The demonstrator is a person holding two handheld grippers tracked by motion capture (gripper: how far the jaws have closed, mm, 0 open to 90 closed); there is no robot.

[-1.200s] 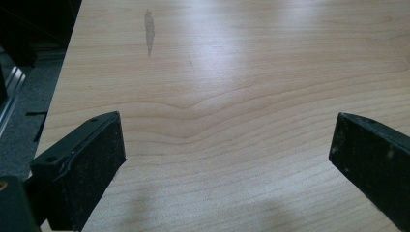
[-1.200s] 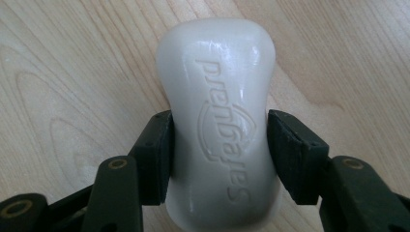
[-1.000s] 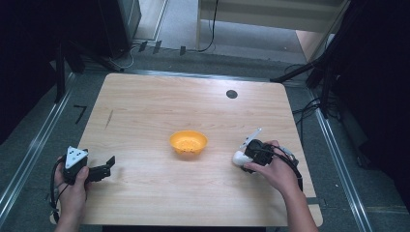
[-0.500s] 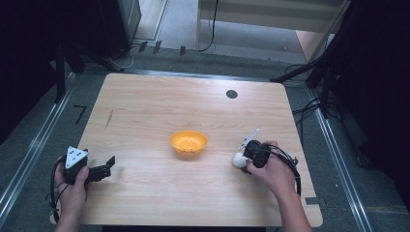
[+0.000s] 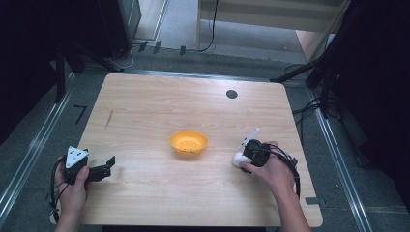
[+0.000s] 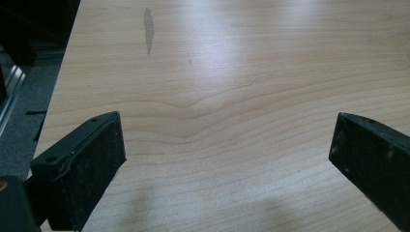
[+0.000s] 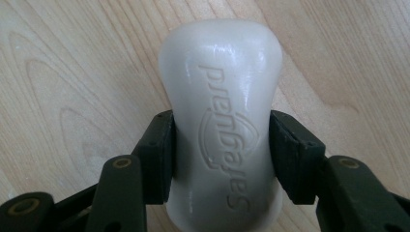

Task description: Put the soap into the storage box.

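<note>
A white bar of soap [image 7: 223, 116] with raised lettering lies on the wooden table, and my right gripper [image 7: 222, 154] is shut on its narrow waist, one jaw on each side. From above, the soap [image 5: 238, 159] shows as a pale lump under my right gripper [image 5: 245, 157], right of an orange bowl [image 5: 188, 142] at the table's middle. My left gripper [image 5: 107, 166] rests near the front left corner of the table. Its jaws stand wide apart over bare wood, so the left gripper [image 6: 227, 159] is open with nothing between them.
The wooden table [image 5: 145, 111] has a small dark round disc [image 5: 231, 94] near its far right edge and a faint dark smear [image 6: 148, 29] on the left side. Metal rails and dark floor run along both sides, with cables at the right.
My right gripper has moved slightly down and toward the table's front, settling on the soap. The left gripper and the bowl have stayed put.
</note>
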